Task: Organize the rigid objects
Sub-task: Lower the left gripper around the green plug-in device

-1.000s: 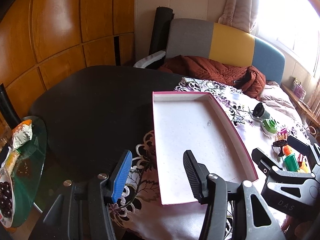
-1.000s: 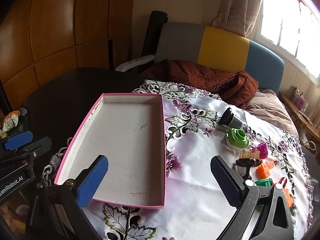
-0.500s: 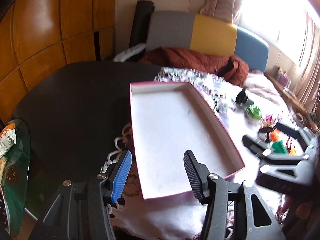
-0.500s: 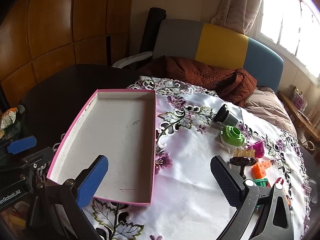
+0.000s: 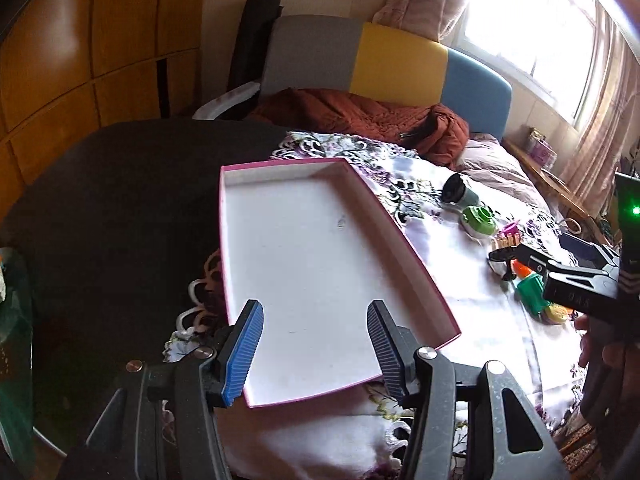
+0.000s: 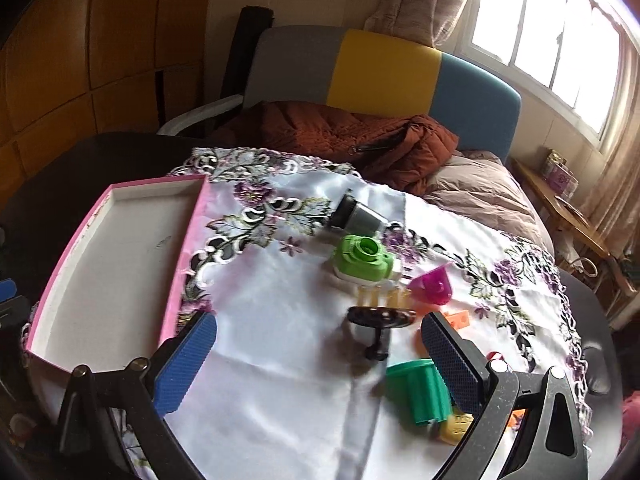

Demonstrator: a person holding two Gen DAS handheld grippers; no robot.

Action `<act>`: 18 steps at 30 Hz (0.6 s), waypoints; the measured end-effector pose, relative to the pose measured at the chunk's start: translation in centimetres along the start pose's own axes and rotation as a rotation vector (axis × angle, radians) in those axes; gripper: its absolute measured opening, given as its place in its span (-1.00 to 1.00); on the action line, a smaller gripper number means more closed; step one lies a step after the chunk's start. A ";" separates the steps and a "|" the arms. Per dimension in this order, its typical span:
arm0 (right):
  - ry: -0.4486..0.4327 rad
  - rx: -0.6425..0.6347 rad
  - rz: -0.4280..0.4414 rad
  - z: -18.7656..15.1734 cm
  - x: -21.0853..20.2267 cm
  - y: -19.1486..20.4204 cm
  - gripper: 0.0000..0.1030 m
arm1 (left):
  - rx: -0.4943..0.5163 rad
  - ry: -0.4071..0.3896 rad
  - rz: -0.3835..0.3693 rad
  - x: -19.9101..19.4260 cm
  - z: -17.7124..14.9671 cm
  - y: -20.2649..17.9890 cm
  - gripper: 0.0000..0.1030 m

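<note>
On the counter, at its near edge: a shallow pink-rimmed cardboard box lid with white inside [image 5: 320, 264] is laid flat, nothing in it, partly on the white embroidered tablecloth with purple flowers [image 6: 280, 360], partly on the dark round counter [image 5: 120, 184].
Toys: gathered well to the right of the box lid; a grey-and-black cylindrical cup on its side [image 6: 356, 214], a lime-green toy camera [image 6: 362, 260], a magenta plastic funnel [image 6: 434, 288], a dark brown stemmed dish [image 6: 380, 320], a ribbed green plastic mould [image 6: 420, 392] with a yellow piece just beside it.
Left hand-held gripper [image 5: 316, 344]: spread wide, nothing held, hovering above the near end of the box lid.
Right hand-held gripper [image 6: 320, 360]: spread wide, nothing held, aimed at the toy cluster; the stemmed dish lies between its fingers in view, the green mould beside the right finger.
Stage (judged): sorting not yet begun; a first pick is being lined up.
Risk: the stemmed dish is top-heavy and may be tipped by a finger; the close-packed toys may be knocked aside; the loose cloth may be dragged, and the cup on its side may roll.
Writing: "DAS" is partly read on the right gripper body in the left view; nothing else legible.
</note>
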State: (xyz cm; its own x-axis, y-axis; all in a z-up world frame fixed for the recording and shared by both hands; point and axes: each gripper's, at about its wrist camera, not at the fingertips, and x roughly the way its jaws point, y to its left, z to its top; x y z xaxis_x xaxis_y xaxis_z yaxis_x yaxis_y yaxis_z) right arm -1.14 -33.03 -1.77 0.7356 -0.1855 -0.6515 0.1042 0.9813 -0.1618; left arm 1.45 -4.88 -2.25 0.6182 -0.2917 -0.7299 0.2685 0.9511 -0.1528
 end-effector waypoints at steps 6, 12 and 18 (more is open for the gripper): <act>0.000 0.142 -0.096 -0.1 1.0 -8.2 1.00 | 0.005 0.043 -0.069 1.2 1.5 -1.4 0.06; 0.026 0.408 -0.134 -2.2 2.3 -14.5 1.00 | 0.049 0.092 -0.178 2.6 3.4 -4.9 0.06; 0.021 0.573 -0.073 -2.6 2.0 -16.6 1.00 | 0.099 0.160 -0.254 5.5 5.4 -9.3 0.06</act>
State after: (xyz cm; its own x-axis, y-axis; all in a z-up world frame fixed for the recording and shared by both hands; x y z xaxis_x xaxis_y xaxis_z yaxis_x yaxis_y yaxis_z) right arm -3.11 -49.81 -2.29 0.6998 -0.2487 -0.6696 0.5046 0.8357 0.2169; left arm 6.32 -15.89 -1.22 0.4002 -0.4919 -0.7732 0.4752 0.8328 -0.2839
